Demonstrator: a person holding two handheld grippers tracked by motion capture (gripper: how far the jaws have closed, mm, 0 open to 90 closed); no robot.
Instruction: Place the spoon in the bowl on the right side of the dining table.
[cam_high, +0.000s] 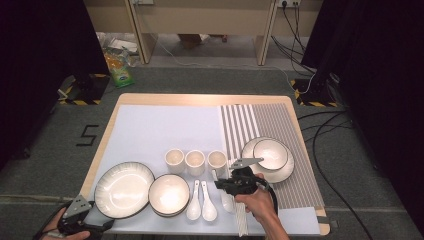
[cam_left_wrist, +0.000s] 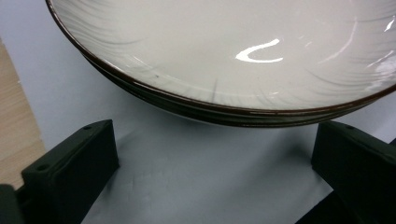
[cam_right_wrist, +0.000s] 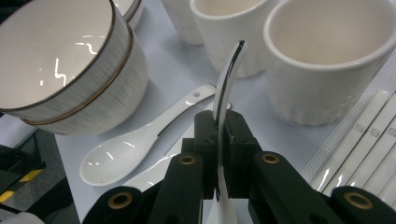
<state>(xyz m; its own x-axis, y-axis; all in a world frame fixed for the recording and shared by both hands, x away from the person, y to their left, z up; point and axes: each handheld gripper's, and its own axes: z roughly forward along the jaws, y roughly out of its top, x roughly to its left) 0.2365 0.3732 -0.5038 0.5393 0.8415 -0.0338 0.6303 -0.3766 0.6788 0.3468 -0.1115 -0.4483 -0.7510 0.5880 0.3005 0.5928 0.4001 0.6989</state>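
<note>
So the right tool (cam_right_wrist: 218, 154) had clamped a white ceramic spoon (cam_right_wrist: 227, 79) by its handle, lifted just in front of the three cups (cam_high: 195, 162). Two spoons (cam_high: 201, 202) lay unplaced beside them. Left tool (cam_left_wrist: 210, 163) sat released at the big plate (cam_left_wrist: 233, 60).

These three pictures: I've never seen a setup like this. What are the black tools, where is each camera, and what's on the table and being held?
A person holds a hand-held two-jaw gripper in each hand. The high view looks down on the table. The other two cameras ride on the grippers and look along their black jaws.

The left gripper is open, its jaws apart in front of the big plate. The right gripper is shut on the handle of a white ceramic spoon, held on edge.

On the table lie two more spoons, three cups, stacked bowls, a bowl on a plate and white chopsticks.
</note>
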